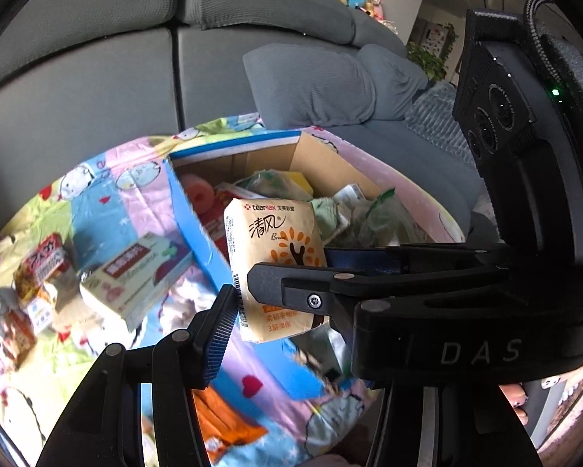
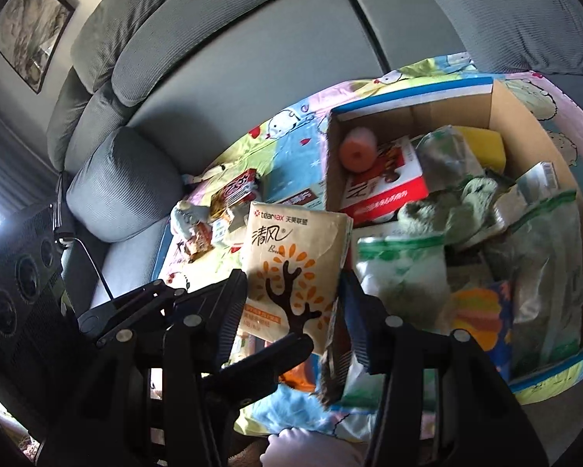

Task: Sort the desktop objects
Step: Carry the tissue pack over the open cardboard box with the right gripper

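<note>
A beige tissue pack (image 1: pixel 275 241) with an orange tree print hangs above the cartoon-print cloth, at the near left corner of an open cardboard box (image 1: pixel 190 210). Both grippers are shut on it. In the left wrist view my left gripper (image 1: pixel 279 311) presses its blue-padded finger on the pack's left edge; its other finger is hidden behind the right gripper's black body. In the right wrist view my right gripper (image 2: pixel 295 295) clamps the tissue pack (image 2: pixel 291 257) from both sides. One of the left gripper's fingers (image 2: pixel 275 354) crosses the pack's lower front.
The box (image 2: pixel 524 124) holds a red-white carton (image 2: pixel 384 186), a pink roll (image 2: pixel 359 150), a yellow sponge (image 2: pixel 482 144) and green bags (image 2: pixel 404 268). Snack cartons (image 1: pixel 135 276) lie on the cloth to its left. A grey sofa (image 1: pixel 97 78) stands behind. A gloved hand (image 2: pixel 303 447) shows below.
</note>
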